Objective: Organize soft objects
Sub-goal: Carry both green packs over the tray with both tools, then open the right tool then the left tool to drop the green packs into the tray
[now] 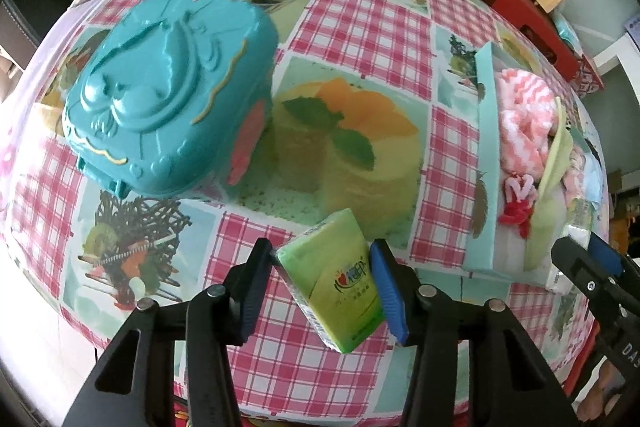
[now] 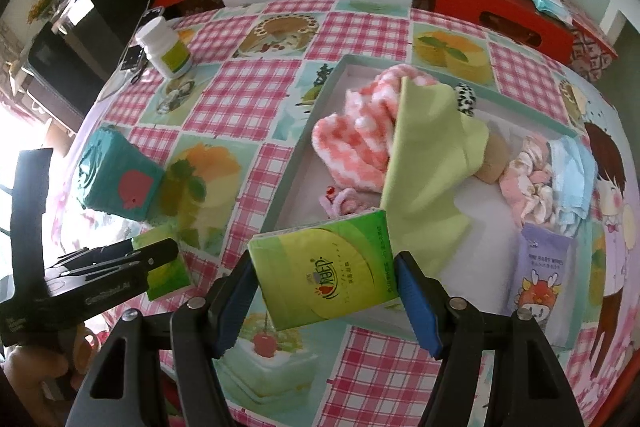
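Tissue packs: one clamped in left tongs [image 1: 322, 263], one in right tongs [image 2: 326, 291].
Tray [image 2: 336, 71]: already holds socks, cloth, wipes.
Left: both packs unplaced.

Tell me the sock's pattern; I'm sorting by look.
Pink-and-white zigzag stripes on the fuzzy sock, clearest in the right wrist view.

Green tissue packs [image 1: 340, 275] [image 2: 324, 273] tilted, each claw-held

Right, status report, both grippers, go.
Left gripper shut on green tissue pack. Right gripper shut on second tissue pack, at tray near edge. Green cloth drapes ahead.
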Motion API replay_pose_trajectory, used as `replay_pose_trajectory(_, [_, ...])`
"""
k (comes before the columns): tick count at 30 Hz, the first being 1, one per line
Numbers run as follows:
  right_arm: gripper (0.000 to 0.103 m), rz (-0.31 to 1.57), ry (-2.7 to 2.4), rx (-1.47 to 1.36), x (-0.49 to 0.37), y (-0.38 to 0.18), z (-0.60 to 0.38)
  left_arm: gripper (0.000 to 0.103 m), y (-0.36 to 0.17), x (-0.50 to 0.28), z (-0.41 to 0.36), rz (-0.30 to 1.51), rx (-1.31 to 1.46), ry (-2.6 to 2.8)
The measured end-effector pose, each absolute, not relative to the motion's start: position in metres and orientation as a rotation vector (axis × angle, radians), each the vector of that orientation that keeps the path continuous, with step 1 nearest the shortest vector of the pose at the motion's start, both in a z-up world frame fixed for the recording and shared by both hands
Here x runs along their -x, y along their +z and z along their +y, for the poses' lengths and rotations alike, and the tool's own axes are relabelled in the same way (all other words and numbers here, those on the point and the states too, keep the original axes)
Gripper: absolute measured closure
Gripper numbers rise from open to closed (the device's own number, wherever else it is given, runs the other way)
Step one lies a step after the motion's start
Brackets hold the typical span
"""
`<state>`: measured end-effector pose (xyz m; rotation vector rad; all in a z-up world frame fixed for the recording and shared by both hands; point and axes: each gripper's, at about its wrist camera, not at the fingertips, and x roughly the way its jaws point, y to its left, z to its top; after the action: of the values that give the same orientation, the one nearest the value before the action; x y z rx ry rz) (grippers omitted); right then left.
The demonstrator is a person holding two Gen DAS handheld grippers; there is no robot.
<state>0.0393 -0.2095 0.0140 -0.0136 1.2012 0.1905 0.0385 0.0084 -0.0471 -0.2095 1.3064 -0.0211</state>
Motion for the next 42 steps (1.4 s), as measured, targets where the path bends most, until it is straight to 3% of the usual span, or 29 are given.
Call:
replay_pose_trajectory(20, [0.032,1.088,0.068,-0.083,-0.027,0.047,-0.266,0.054,0.047,-0.053,-0.035,1.070,0.192,-0.226])
replay_pose_trajectory(31, [0.032,1.149,-0.076,-0.137,-0.016,0.024,-0.317,0.054,0.034,-0.053,-0.116,1.066,0.053,-0.407])
replay_pose_trajectory(42, [0.031,1.176,-0.079,-0.159,-0.016,0.011,-0.322,0.054,0.011,-0.065,-0.134,1.090,0.025,-0.421])
